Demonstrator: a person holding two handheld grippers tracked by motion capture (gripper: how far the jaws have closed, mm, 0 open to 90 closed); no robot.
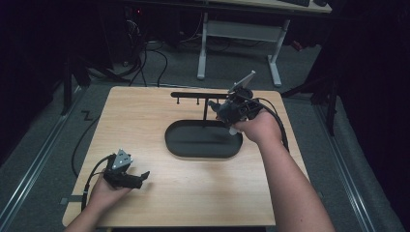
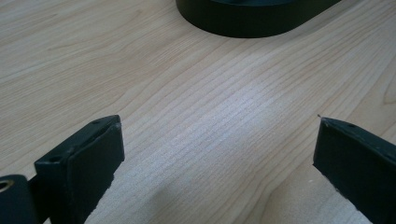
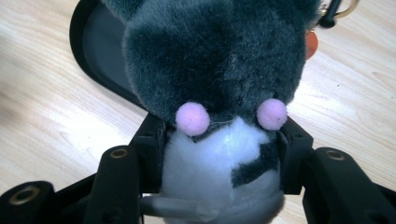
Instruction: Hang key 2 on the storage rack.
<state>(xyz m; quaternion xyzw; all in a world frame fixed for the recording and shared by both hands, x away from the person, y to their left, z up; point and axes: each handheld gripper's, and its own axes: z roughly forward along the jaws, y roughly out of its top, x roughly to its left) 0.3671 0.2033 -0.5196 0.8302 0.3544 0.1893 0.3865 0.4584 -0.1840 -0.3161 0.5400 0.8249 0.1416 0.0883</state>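
I hold the right gripper (image 1: 227,112) above the black tray's (image 1: 203,151) far right rim, forearm extended, jaws clamped on a grey plush toy (image 3: 215,60). The left gripper (image 1: 138,178) rests open near the tray.

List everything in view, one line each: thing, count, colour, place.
plush toy: one, grey and white with pink pompoms, clamped in the right tool above the tray's right end
tray: one, black, oval, middle of the table
rack: one, black, bar with small pegs, standing at the tray's far side
table: one, light wood, centre
desk: one, white legs, behind the table
left tool: one, black, jaws apart, near left of the table
right tool: one, black, at the tray's right end
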